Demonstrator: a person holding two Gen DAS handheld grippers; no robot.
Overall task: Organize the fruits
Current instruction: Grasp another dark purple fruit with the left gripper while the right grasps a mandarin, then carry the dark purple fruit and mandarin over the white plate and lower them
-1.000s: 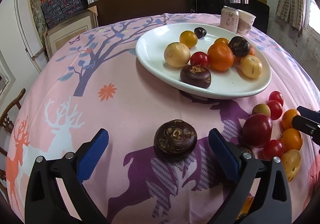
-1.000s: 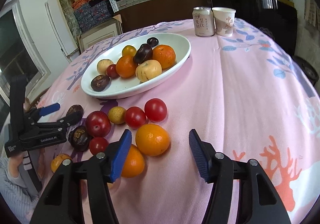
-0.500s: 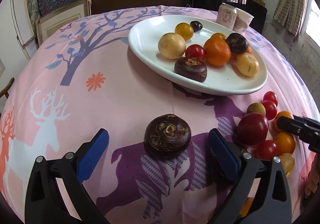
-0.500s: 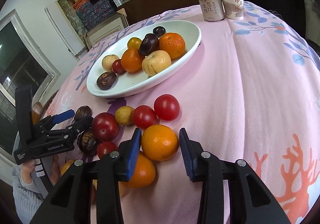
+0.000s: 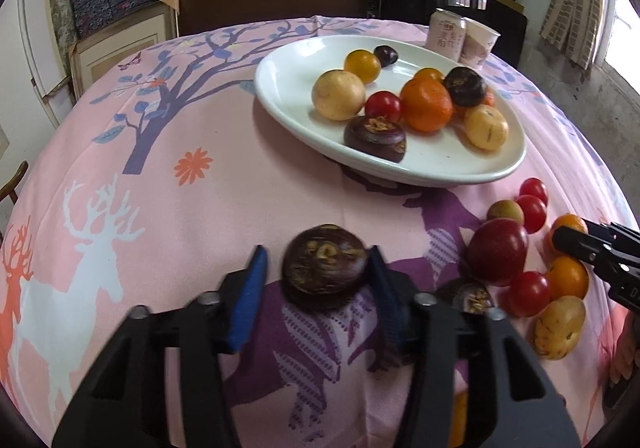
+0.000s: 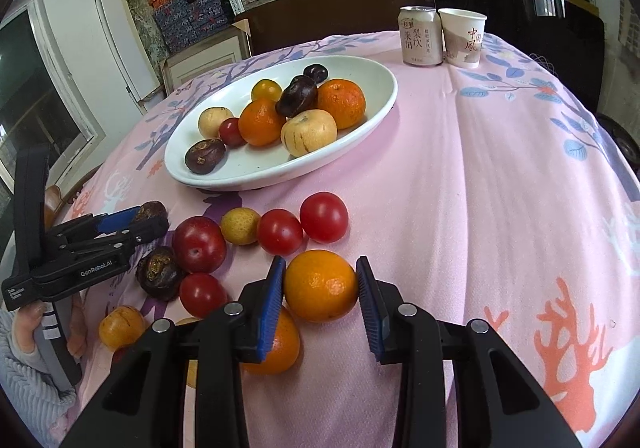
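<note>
A dark brown water chestnut (image 5: 324,272) lies on the pink cloth between the jaws of my left gripper (image 5: 317,253). These jaws are closing: the right pad touches the fruit, the left pad (image 5: 250,288) stands a little apart. My right gripper (image 6: 320,262) is shut on an orange (image 6: 320,286), both blue pads against its sides. Around it lie a red plum (image 6: 199,244), cherry tomatoes (image 6: 323,217), a second orange (image 6: 276,344), another chestnut (image 6: 160,272) and yellow fruits (image 6: 240,226). Behind them, the white oval plate (image 6: 240,178) holds several fruits.
A drink can (image 6: 420,36) and a paper cup (image 6: 462,36) stand at the table's far edge behind the plate. A hand and grey sleeve (image 6: 24,336) hold the left gripper (image 6: 148,220) at the left. Shelves and boxes line the wall beyond.
The left jaws have swung in from wide open to close around the water chestnut. The right jaws narrowed onto the orange. Neither hand shifted much.
</note>
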